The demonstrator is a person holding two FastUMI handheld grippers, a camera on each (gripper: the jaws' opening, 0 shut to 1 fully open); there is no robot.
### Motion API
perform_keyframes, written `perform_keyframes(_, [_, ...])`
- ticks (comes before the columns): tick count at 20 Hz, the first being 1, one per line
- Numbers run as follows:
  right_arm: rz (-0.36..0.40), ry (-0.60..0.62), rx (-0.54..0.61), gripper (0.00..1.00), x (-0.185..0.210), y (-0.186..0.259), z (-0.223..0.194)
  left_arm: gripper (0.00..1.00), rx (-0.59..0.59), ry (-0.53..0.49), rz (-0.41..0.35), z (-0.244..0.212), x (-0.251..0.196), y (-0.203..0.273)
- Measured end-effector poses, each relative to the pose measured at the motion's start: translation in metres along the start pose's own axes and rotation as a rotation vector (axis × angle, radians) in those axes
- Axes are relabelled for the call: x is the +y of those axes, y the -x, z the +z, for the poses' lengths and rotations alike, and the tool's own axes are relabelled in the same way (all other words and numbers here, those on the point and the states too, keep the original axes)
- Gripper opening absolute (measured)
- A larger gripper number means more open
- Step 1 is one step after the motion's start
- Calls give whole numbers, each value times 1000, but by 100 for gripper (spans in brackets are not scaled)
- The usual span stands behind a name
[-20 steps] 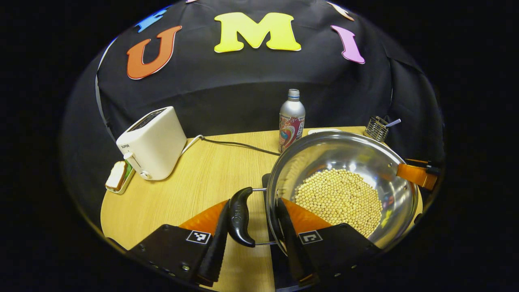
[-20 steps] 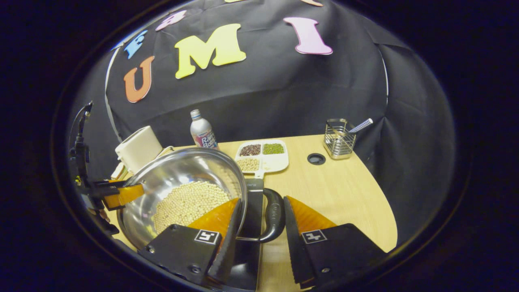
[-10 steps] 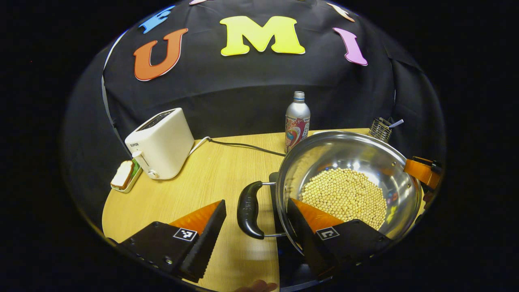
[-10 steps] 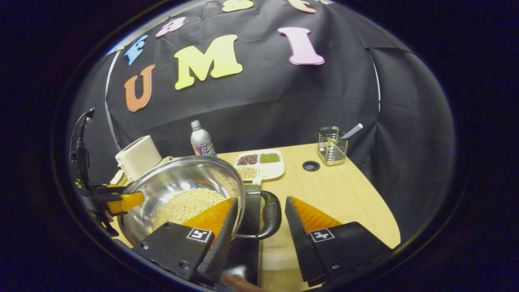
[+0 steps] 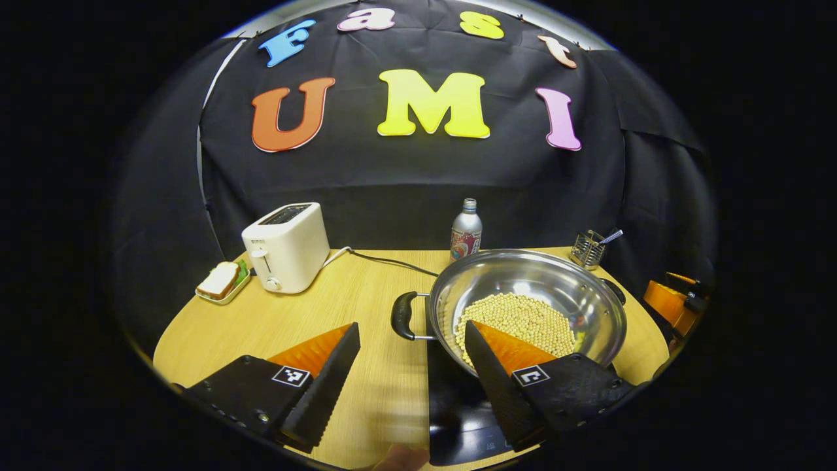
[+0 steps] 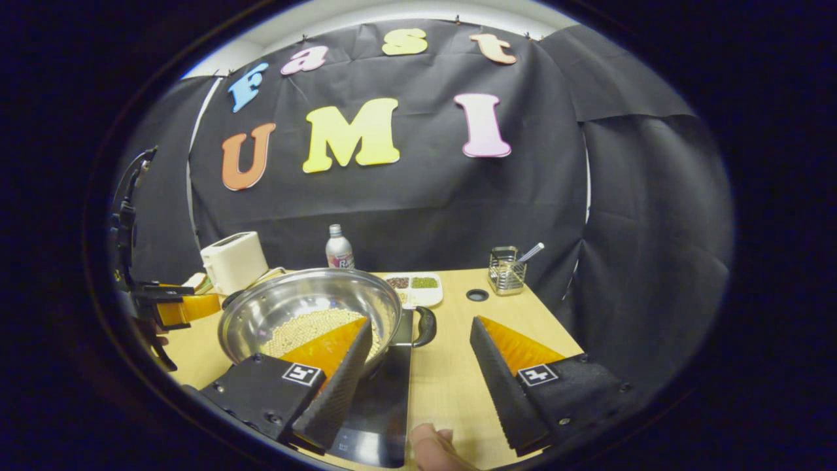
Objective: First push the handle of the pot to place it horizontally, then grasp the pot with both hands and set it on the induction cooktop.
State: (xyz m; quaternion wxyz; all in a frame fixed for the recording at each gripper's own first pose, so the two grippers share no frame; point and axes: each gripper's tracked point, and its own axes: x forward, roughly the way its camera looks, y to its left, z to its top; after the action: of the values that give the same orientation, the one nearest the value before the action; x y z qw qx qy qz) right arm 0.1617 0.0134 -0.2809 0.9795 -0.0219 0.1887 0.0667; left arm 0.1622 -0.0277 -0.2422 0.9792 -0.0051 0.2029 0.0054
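Left gripper view: my left gripper (image 5: 410,373) stands wide apart, gripping nothing. The pot (image 5: 527,307) of beans sits on the induction cooktop (image 5: 458,412) at four o'clock, handle (image 5: 401,316) level, so I judge it placed.

Right gripper view: my right gripper (image 6: 418,373) gapes wide, empty; the pot (image 6: 310,314) lies at ten o'clock. Bottle (image 6: 339,248) label unreadable.

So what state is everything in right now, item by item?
Pot: on the cooktop, upright, beans inside, nothing gripping it.
Pot handles: lying level, free.
Left gripper: open, short of the handle.
Right gripper: open, short of the other handle.
Toaster: upright, cord attached.
Bottle: upright, capped.
Divided tray: filled with beans.
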Motion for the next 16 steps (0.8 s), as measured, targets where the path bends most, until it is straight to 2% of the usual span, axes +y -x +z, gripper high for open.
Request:
perform_keyframes(8, [-46,27,-127,96,-11,99,26,96,-141,5,12,16,-3,99])
perform_keyframes(11, [-58,21,-172,99,-15,140,40,96,-194,6,34,35,0,130])
perform_keyframes(16, [-80,13,-258,99,-26,197,81,96,-312,-4,25,74,-3,190])
